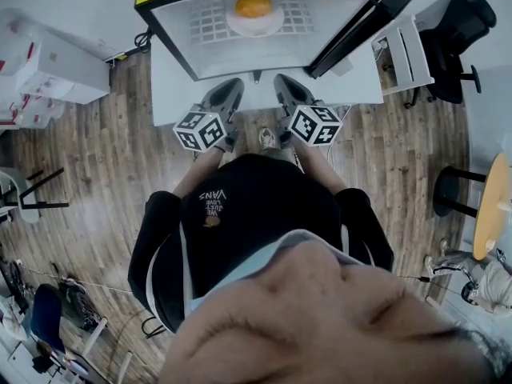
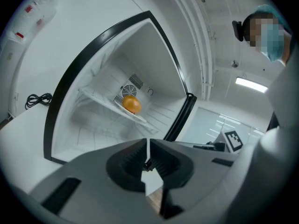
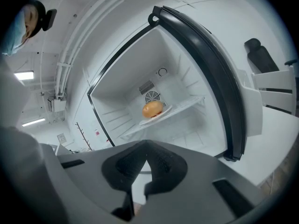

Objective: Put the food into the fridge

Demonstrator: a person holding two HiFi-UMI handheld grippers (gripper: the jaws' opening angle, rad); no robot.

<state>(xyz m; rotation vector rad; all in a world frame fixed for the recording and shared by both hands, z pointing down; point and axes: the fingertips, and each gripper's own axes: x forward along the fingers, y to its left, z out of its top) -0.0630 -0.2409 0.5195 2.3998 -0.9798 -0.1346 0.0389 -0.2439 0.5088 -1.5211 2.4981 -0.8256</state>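
Note:
The food, a round orange bun-like piece [image 1: 254, 6], lies on a white plate [image 1: 272, 22] on the wire shelf inside the open fridge [image 1: 172, 22]. Both gripper views look into the fridge: the food [image 2: 131, 104] sits on its plate [image 2: 138, 116] before the rear fan, and from the right the food [image 3: 152, 109] rests on the plate [image 3: 164, 111]. My left gripper [image 1: 230, 89] and right gripper [image 1: 285, 85] are held side by side just outside the fridge's lower edge. The left gripper [image 2: 147, 146] and right gripper [image 3: 146, 148] are both shut with nothing between the jaws.
The fridge door [image 1: 364, 26] stands open to the right. The fridge rests on a white platform [image 1: 172, 86]. White boxes [image 1: 56, 66] stand at the left, a black office chair [image 1: 456, 30] and a round wooden table [image 1: 490, 206] at the right.

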